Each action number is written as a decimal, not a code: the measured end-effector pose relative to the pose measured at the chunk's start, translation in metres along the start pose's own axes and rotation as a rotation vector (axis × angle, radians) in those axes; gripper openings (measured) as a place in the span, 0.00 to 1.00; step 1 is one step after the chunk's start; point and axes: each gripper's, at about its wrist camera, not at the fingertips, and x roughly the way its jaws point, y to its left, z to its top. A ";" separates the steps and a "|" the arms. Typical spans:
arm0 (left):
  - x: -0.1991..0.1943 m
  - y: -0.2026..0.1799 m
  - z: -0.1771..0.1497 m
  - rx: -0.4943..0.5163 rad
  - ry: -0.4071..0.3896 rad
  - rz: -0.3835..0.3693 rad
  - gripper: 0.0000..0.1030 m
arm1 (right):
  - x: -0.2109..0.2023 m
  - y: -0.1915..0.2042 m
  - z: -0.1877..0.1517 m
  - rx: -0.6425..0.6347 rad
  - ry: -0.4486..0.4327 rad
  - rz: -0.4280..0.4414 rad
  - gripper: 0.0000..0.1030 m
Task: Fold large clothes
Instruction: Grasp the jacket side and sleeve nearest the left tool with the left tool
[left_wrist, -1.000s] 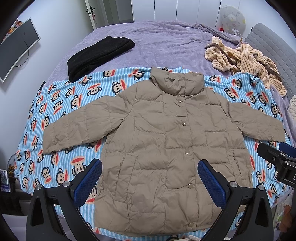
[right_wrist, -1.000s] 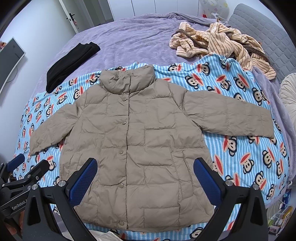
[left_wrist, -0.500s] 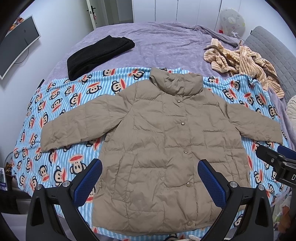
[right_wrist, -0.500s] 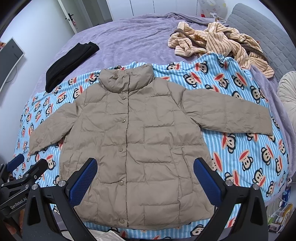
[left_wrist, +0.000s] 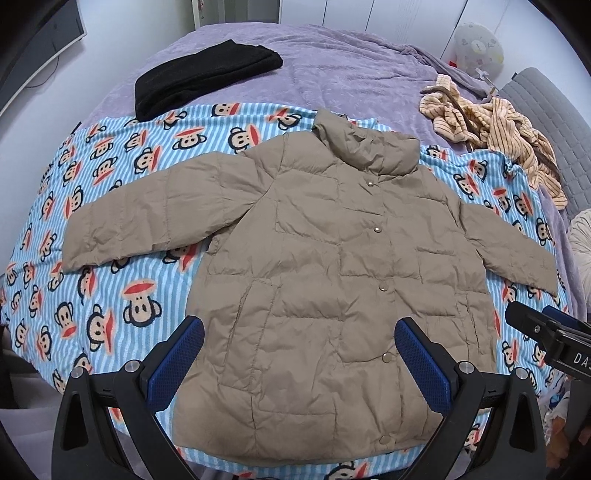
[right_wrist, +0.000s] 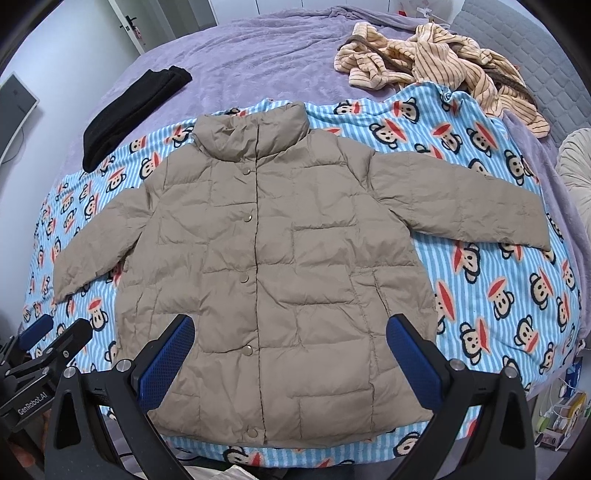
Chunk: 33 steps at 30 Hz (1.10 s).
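1. Judged from how things lie, the fold has not begun: the tan puffer jacket (left_wrist: 332, 280) lies spread flat, front up and snapped shut, with both sleeves out and nothing turned over.
2. The left tongs (left_wrist: 299, 363) hang above the hem with jaws wide and nothing between them; the right tongs (right_wrist: 290, 360) do likewise, wide and empty.
3. In the left wrist view the jacket fills the middle, collar (left_wrist: 365, 147) toward 12 o'clock and hem toward 6 o'clock. It rests on a blue striped monkey-print blanket (left_wrist: 110, 177) over a bed with a purple cover (left_wrist: 332, 66).
4. The next move probably calls for taking a sleeve cuff: the left sleeve (left_wrist: 147, 218) reaches toward 9 o'clock, the right sleeve (right_wrist: 461, 199) toward 3 o'clock. Each should fold inward across the chest.
5. The quilted shell looks puffy and lightly creased, with five snaps down the front; I would expect it to spring back unless pressed.
6. A folded black garment (left_wrist: 199, 77) sits at 11 o'clock and a crumpled striped garment (right_wrist: 443, 62) at 1 o'clock, both clear of the jacket.
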 end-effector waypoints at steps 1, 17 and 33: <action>0.005 0.006 0.000 -0.012 0.007 -0.004 1.00 | 0.003 0.002 0.000 -0.003 0.006 -0.001 1.00; 0.125 0.174 0.014 -0.351 -0.026 -0.078 1.00 | 0.114 0.074 0.005 -0.047 0.105 0.114 1.00; 0.215 0.349 0.050 -0.741 -0.203 -0.075 0.99 | 0.200 0.137 0.023 -0.072 0.155 0.283 1.00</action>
